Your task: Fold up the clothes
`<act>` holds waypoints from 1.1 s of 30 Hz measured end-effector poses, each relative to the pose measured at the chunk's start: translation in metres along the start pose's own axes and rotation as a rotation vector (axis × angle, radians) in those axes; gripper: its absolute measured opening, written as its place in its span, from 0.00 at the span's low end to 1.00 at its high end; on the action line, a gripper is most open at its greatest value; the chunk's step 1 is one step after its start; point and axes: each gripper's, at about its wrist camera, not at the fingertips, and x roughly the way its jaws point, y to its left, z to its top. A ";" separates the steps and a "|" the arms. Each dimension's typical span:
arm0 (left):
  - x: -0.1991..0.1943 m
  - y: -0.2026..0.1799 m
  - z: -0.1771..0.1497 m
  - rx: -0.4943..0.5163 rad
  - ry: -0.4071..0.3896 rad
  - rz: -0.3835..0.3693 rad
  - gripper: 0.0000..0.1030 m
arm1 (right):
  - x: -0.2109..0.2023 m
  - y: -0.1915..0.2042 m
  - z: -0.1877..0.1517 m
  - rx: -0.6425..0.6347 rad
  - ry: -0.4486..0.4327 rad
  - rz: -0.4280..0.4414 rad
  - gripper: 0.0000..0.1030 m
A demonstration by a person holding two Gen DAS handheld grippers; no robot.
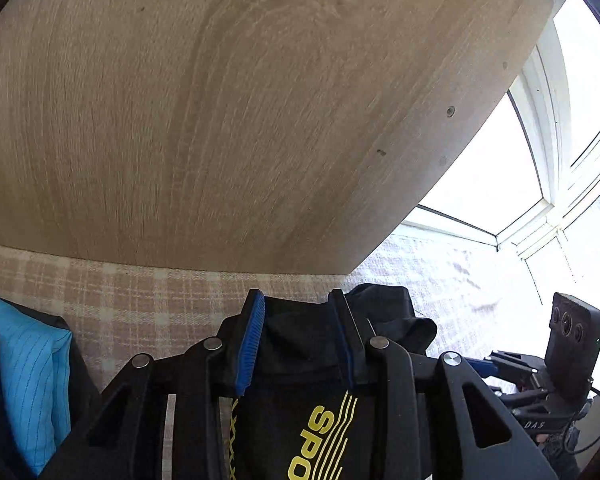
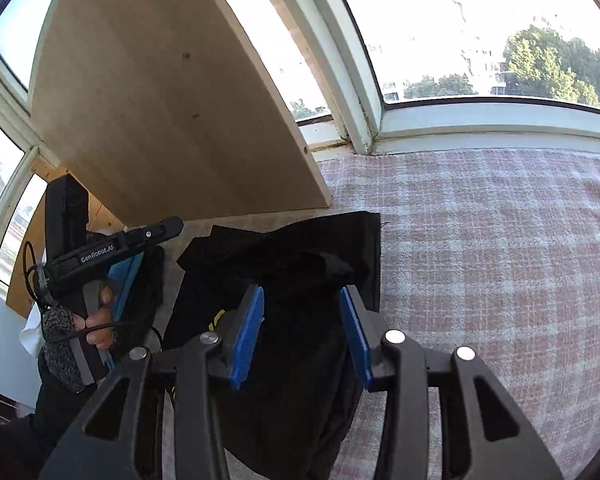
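Note:
A black garment with yellow "SPO" lettering [image 1: 320, 436] lies crumpled on the pink plaid cloth [image 1: 140, 296]. It also shows in the right wrist view [image 2: 292, 256]. My left gripper [image 1: 298, 300] is open, its blue pads either side of the garment's upper edge. My right gripper [image 2: 302, 296] is open too, its jaws straddling a raised fold of the black fabric. The left gripper's body shows at the left of the right wrist view [image 2: 112, 252], held by a hand.
A light wooden panel [image 1: 240, 112] stands upright just behind the garment. A folded light-blue garment [image 1: 32, 368] lies at the left. Windows [image 2: 480, 40] run along the far side. The plaid cloth [image 2: 500, 260] extends to the right.

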 end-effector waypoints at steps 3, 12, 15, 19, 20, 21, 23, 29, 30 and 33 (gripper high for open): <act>-0.012 -0.008 -0.015 0.044 0.018 -0.003 0.31 | 0.033 0.028 -0.011 -0.112 0.090 0.007 0.38; -0.006 -0.012 -0.057 0.102 0.125 -0.003 0.31 | 0.045 -0.017 0.018 0.046 -0.045 -0.152 0.38; -0.002 -0.009 -0.062 0.098 0.151 0.019 0.31 | 0.019 -0.036 0.012 0.106 -0.067 -0.089 0.38; -0.016 -0.002 -0.083 0.077 0.172 0.025 0.31 | -0.003 -0.035 -0.027 0.065 -0.010 -0.106 0.38; -0.022 -0.001 -0.092 0.084 0.177 0.032 0.31 | -0.007 -0.035 -0.041 0.063 0.012 -0.102 0.38; -0.028 0.000 -0.101 0.094 0.188 0.036 0.33 | -0.012 -0.035 -0.056 0.060 0.025 -0.099 0.38; -0.035 0.002 -0.118 0.122 0.218 0.055 0.39 | -0.021 -0.033 -0.084 0.060 0.048 -0.086 0.38; -0.035 0.000 -0.146 0.181 0.270 0.098 0.39 | -0.022 -0.016 -0.138 0.010 0.093 -0.056 0.39; -0.034 -0.001 -0.148 0.189 0.270 0.106 0.39 | -0.021 -0.011 -0.142 -0.008 0.096 -0.047 0.39; -0.029 -0.006 -0.151 0.214 0.267 0.130 0.41 | -0.013 0.003 -0.143 -0.058 0.107 -0.055 0.39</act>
